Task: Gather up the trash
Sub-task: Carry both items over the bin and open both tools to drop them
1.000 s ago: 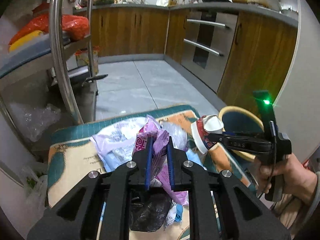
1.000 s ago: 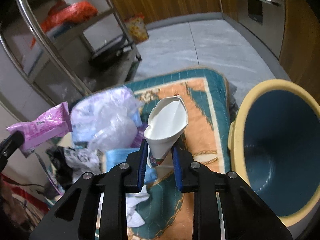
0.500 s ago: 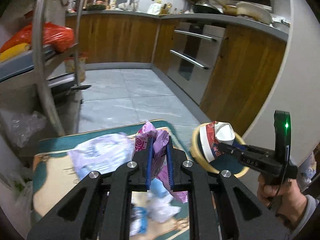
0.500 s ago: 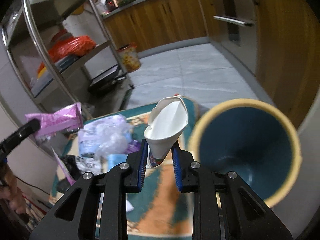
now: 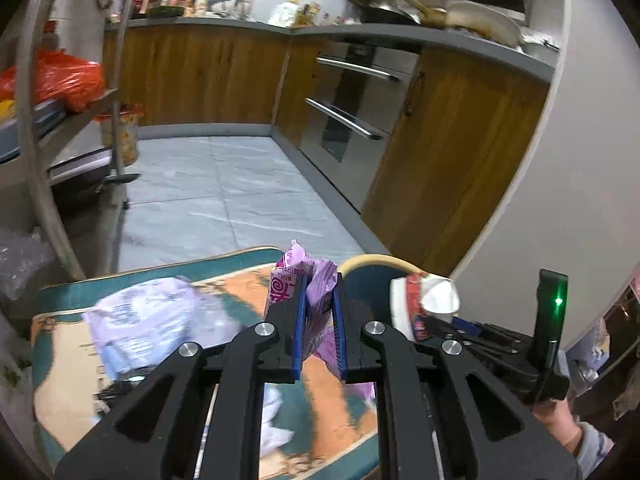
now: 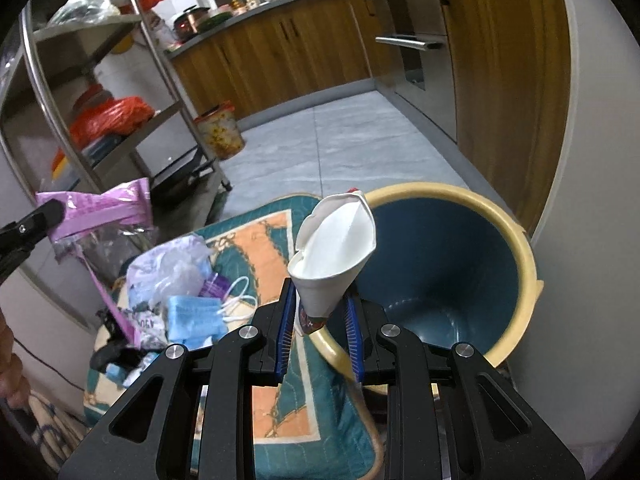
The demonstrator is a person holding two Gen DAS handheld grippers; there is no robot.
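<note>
My left gripper (image 5: 318, 294) is shut on a crumpled purple snack wrapper (image 5: 318, 280), held above the patterned mat (image 5: 60, 344). In the right wrist view the same wrapper (image 6: 104, 210) hangs at the far left. My right gripper (image 6: 320, 308) is shut on a squashed white paper cup (image 6: 334, 252), held at the near rim of the blue bin with a yellow rim (image 6: 516, 248). In the left wrist view, cup (image 5: 430, 300) and bin (image 5: 376, 262) show to the right. A pile of trash (image 6: 176, 280) lies on the mat: plastic bags, a blue face mask, dark scraps.
A steel shelf rack (image 6: 160, 64) with an orange bag stands at left. Wooden kitchen cabinets (image 5: 448, 152) and an oven line the right and back. A patterned tin (image 6: 220, 134) stands on the grey tiled floor. A white wall (image 6: 592, 200) rises right of the bin.
Both grippers have moved up and to the right, away from the trash pile toward the bin. The cup now sits at the bin's rim. Both grips are unchanged.
</note>
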